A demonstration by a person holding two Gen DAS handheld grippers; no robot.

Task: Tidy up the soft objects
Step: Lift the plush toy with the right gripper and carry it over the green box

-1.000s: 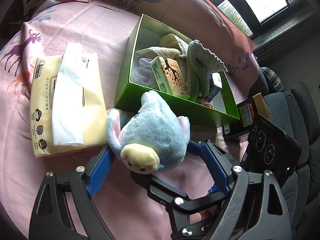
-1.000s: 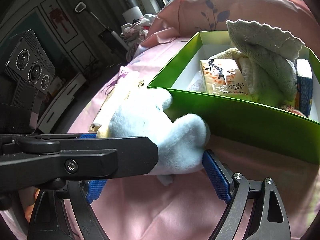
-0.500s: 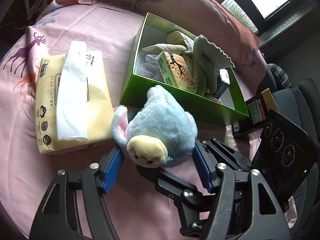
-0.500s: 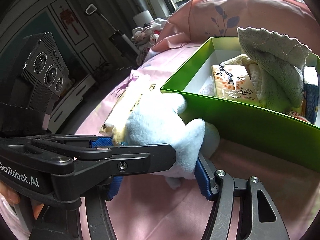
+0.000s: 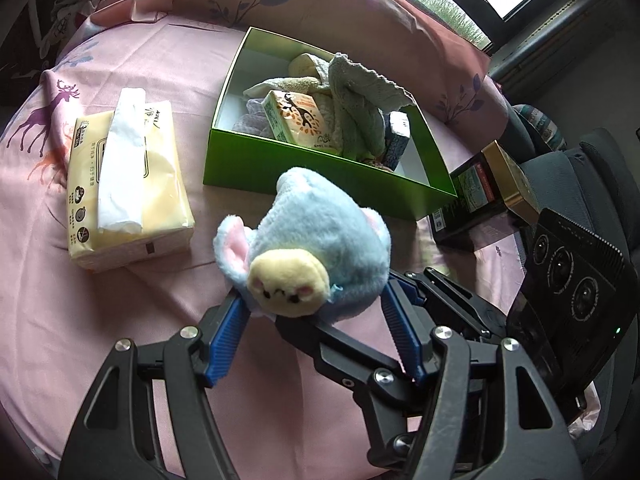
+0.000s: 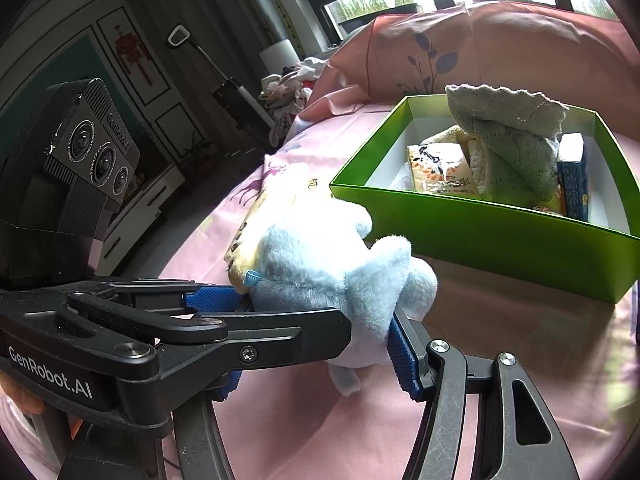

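Two grippers clamp one blue plush toy (image 5: 320, 240) between them, the left gripper (image 5: 316, 312) and right gripper (image 6: 320, 320) each pressing blue pads into its sides just before the green box (image 5: 320, 172). Bare pink bedsheet (image 5: 120, 320) lies open below, a tissue pack (image 5: 124, 184) nearby. Fluffy, pale blue, it shows pink-lined ears and a cream snout.

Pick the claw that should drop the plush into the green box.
Left, probably. The left claw and right claw have both just closed on the plush. The left grips it squarely with the box straight ahead, while its finger crosses the right's view.
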